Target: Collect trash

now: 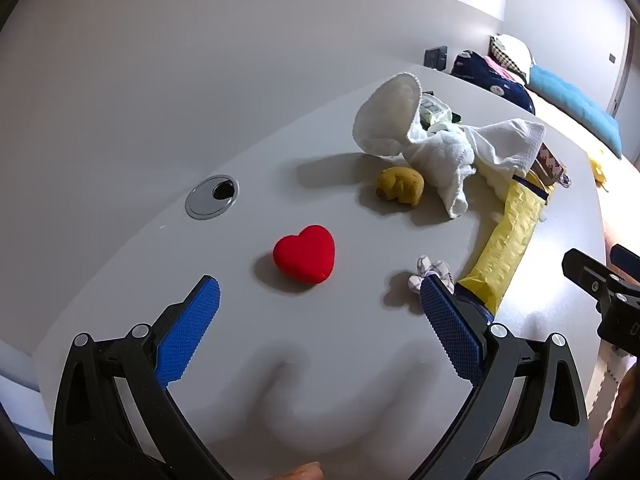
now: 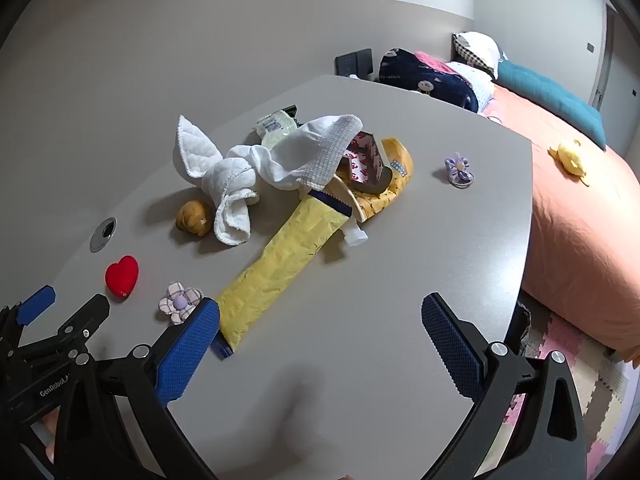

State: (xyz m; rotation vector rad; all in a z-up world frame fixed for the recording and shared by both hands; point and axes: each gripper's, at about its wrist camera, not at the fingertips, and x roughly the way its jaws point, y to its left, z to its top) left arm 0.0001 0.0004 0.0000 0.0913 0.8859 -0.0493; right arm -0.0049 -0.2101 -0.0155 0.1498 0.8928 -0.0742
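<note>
We judge nothing collected yet: the grey round-edged desk (image 2: 360,280) carries everything. No bin in view. Largest first: twisted white towel (image 2: 240,168), long crinkled yellow wrapper (image 2: 288,252), open patterned carton (image 2: 368,160), red heart plush (image 1: 304,254), two purple flower clips (image 2: 180,302). Left gripper (image 1: 320,300) and right gripper (image 2: 320,328) fingers spread wide, holding nothing.

A long yellow wrapper (image 2: 280,256) lies flat mid-table (image 2: 400,320), its far end under a white towel (image 2: 256,164) beside a torn red-and-white carton (image 2: 366,160).
</note>
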